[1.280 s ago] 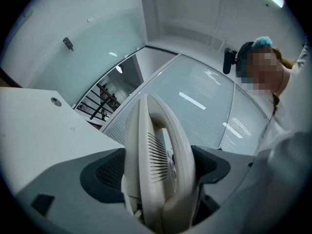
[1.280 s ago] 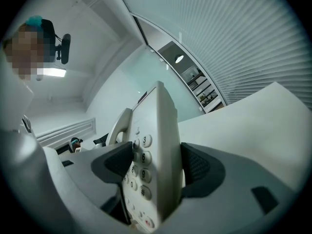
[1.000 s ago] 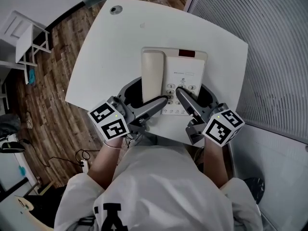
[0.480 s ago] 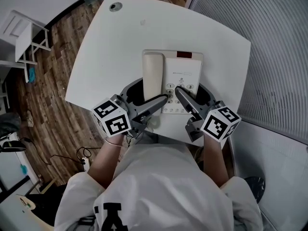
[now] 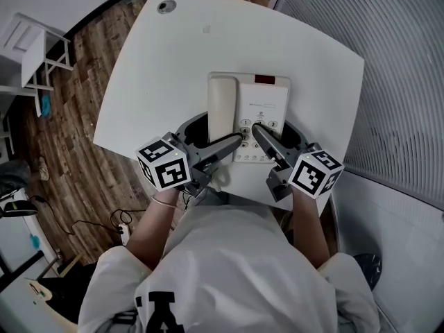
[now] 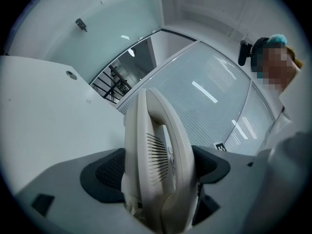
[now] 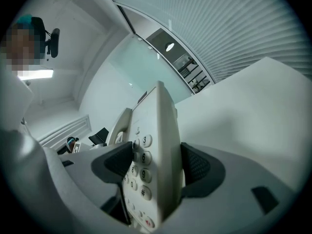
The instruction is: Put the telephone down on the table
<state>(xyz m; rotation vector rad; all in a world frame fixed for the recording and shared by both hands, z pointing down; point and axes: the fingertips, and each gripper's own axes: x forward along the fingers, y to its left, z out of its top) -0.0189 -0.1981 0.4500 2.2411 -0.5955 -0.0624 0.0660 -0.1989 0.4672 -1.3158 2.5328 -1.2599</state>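
Two grippers are clamped on the cream plastic desk telephone (image 5: 262, 103), which is held over the near half of the white rounded table (image 5: 159, 68); the left gripper (image 6: 157, 172) is closed across the handset side, its dark pads on either face, and the right gripper (image 7: 157, 165) is closed likewise across the keypad side; whether the base already touches the tabletop cannot be told. The telephone is judged light, rigid and hollow, with smooth plastic that could slide in the pads; the cream handset (image 5: 222, 106) is only seated in its cradle and could be shaken loose if the body is tilted, so the near edge at both sides, as now gripped, is judged the sound hold, and a level descent is called for. Little stands in the way; a round cable grommet (image 5: 166, 7) is set in the far corner, well apart; a wood-plank floor (image 5: 76, 103) and a white frame (image 5: 35, 47) are seen to the left, a ribbed grey screen (image 5: 395, 61) to the right.
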